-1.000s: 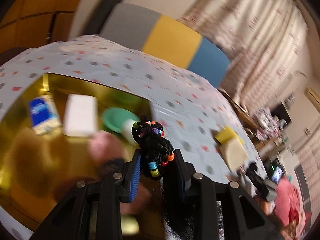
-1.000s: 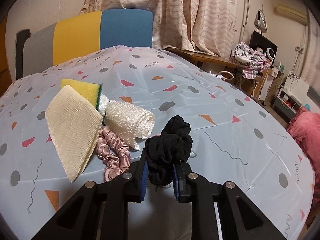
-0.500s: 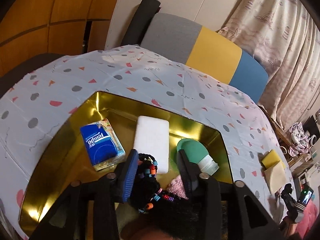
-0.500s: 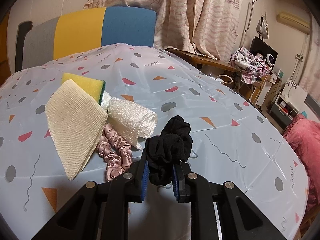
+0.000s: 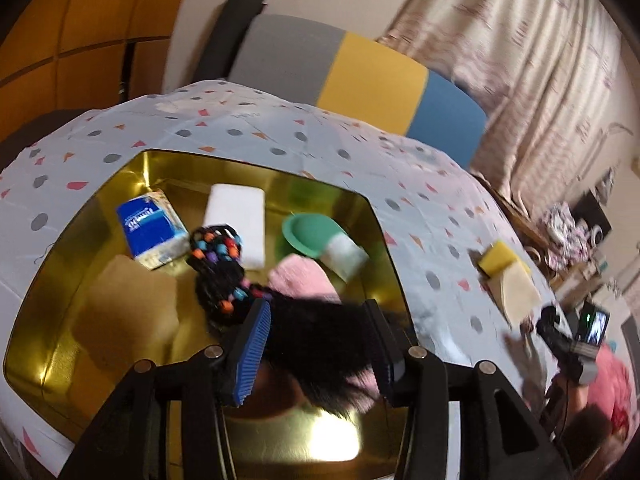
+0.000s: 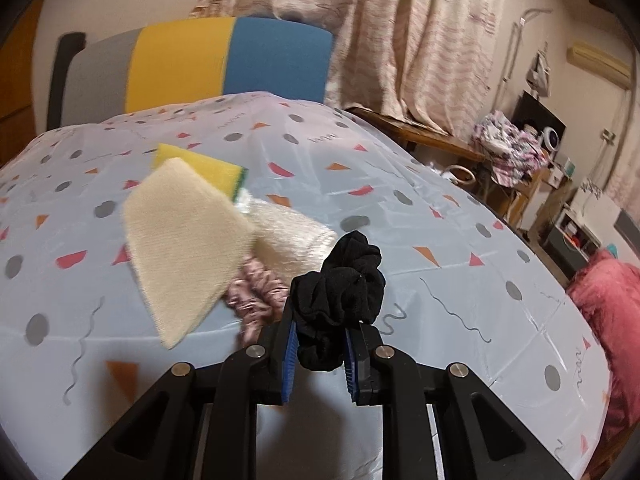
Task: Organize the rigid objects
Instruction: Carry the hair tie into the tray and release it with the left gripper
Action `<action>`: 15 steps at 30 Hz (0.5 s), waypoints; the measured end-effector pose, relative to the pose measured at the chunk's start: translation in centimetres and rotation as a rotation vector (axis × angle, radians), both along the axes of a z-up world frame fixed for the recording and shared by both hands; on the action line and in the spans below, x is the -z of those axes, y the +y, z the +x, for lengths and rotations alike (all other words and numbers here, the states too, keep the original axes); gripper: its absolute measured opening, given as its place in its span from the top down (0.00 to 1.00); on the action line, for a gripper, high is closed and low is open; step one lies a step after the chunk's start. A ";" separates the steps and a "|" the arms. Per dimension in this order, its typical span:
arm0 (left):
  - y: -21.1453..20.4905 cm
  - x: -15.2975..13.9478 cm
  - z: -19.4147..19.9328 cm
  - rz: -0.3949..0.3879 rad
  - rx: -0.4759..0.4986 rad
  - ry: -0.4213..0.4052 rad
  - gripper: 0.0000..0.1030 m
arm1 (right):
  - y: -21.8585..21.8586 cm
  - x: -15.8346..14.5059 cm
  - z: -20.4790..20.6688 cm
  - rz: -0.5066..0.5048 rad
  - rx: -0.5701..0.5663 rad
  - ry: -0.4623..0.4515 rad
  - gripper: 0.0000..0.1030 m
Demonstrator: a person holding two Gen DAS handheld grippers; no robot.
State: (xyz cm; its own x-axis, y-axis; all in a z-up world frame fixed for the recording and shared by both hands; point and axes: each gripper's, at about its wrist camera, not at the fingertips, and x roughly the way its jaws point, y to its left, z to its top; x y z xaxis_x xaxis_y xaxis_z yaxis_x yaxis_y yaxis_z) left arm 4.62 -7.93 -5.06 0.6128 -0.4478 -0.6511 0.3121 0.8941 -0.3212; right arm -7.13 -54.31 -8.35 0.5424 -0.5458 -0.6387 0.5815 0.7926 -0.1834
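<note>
My left gripper [image 5: 320, 320] hangs over the gold tray [image 5: 120, 168] with its jaws wide apart. The black beaded hair piece [image 5: 224, 272] lies in the tray, its dark end still between the fingers. The tray also holds a blue tissue pack [image 5: 150, 230], a white block [image 5: 240, 220], a green bowl [image 5: 310, 234], a white cup [image 5: 346, 256] and a pink item [image 5: 302, 280]. My right gripper [image 6: 320, 324] is shut on a black scrunchie [image 6: 340, 284] above the tablecloth.
A yellow sponge [image 6: 200, 164], a cream cloth [image 6: 184, 240], a white mesh roll [image 6: 292, 236] and a pink scrunchie [image 6: 256, 292] lie on the tablecloth ahead of my right gripper. A striped chair back [image 6: 224, 60] stands behind the table. Clutter fills the room at right.
My left gripper has opened wide and the beaded hair piece has dropped from its grip into the tray. My right gripper has lifted and shifted slightly with the black scrunchie.
</note>
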 end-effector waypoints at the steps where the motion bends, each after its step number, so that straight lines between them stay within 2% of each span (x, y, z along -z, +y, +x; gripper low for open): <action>1: -0.1 0.0 -0.3 0.003 0.010 -0.003 0.54 | 0.4 -0.1 0.0 -0.002 -0.014 0.002 0.81; 6: -0.2 -0.3 -1.2 -0.019 0.044 -0.008 0.54 | 3.3 -1.1 -0.5 0.013 -0.085 -0.003 0.81; 15: 0.6 -0.6 -2.7 -0.040 0.070 -0.021 0.54 | 10.7 -3.3 0.1 0.124 -0.260 -0.059 0.81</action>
State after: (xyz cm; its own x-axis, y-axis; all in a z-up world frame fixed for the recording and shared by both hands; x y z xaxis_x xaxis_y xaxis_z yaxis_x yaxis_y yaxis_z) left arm 1.97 -7.30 -4.51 0.5923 -0.5156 -0.6191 0.3805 0.8563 -0.3492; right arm -7.03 -43.57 -5.04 0.6920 -0.3030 -0.6552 0.3627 0.9307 -0.0474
